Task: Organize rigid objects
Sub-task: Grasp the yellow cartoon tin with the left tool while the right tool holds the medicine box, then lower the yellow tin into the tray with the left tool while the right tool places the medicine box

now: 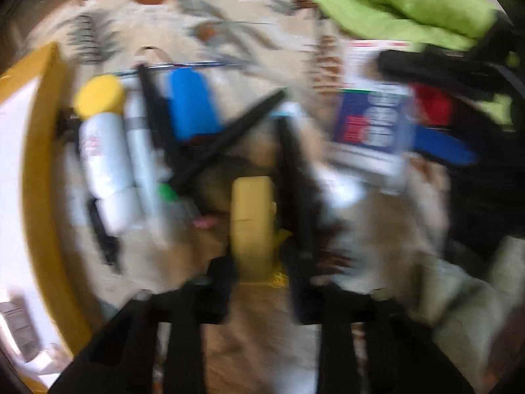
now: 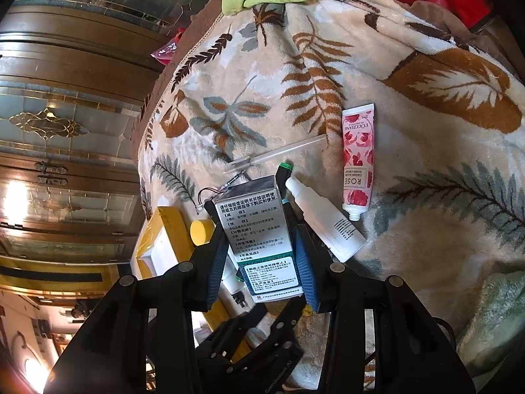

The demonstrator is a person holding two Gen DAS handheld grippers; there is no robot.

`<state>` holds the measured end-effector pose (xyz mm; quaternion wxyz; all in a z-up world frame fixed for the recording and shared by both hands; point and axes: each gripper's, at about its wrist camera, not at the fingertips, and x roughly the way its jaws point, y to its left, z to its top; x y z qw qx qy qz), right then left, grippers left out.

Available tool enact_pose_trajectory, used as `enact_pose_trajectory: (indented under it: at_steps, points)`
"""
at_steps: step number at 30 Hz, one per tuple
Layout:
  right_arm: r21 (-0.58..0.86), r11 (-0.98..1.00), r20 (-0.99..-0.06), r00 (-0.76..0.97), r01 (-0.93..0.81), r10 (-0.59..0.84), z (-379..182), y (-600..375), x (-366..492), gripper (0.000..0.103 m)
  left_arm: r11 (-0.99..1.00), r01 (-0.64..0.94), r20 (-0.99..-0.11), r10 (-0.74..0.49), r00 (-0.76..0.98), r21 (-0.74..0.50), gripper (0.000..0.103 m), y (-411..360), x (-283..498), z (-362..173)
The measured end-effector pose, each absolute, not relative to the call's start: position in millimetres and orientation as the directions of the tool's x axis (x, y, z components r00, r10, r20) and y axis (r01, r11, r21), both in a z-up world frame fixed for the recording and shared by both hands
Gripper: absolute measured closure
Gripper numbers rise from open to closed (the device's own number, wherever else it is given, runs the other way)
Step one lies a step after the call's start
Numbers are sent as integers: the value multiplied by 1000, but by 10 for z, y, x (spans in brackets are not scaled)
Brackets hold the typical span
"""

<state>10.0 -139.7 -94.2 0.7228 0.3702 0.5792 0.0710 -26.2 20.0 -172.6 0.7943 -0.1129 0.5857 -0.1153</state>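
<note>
The left wrist view is blurred by motion. My left gripper [image 1: 259,203] is shut on a pale yellow flat object [image 1: 252,226] above the leaf-patterned blanket [image 1: 229,32]. Beside it lie a white bottle with a yellow cap [image 1: 101,138], a blue object [image 1: 192,105] and black pens [image 1: 229,134]. My right gripper [image 2: 262,262] is shut on a medicine box with printed text [image 2: 259,239] and holds it upright above the blanket [image 2: 426,197]. The box also shows in the left wrist view [image 1: 370,128], with my right gripper [image 1: 452,111] behind it.
A pink rose hand-cream tube [image 2: 358,161], a white bottle [image 2: 328,220] and a clear tube [image 2: 279,156] lie on the blanket. A yellow-rimmed tray [image 1: 39,170] [image 2: 170,226] stands at the left. Green cloth [image 1: 393,3] lies at the back. A wooden cabinet [image 2: 65,98] stands beyond the bed.
</note>
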Motion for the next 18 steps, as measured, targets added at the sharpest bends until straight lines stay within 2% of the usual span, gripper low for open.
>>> enact_pose_trajectory:
  at_steps: [3,6,11,18]
  points:
    - [616,716,-786,322,328,528,-947,-1408,98,63,961,105,-899,-275,342,-255,82,49,-350,-1606]
    - [617,714,-785,323,331,528,-958,-1413,94,63,966,83,-897,-260,357,-246,84,61,-363,-1576]
    - [648,707,-756,345,282,556,-888,-1367,90,63,931,33,-857,-349,379,-364,84,391,-478,-1327]
    - [738,674,-645,339,41,685,-582,-894,85,63,862,-30,-763,-431,482,-506,84,1223,-930,-718]
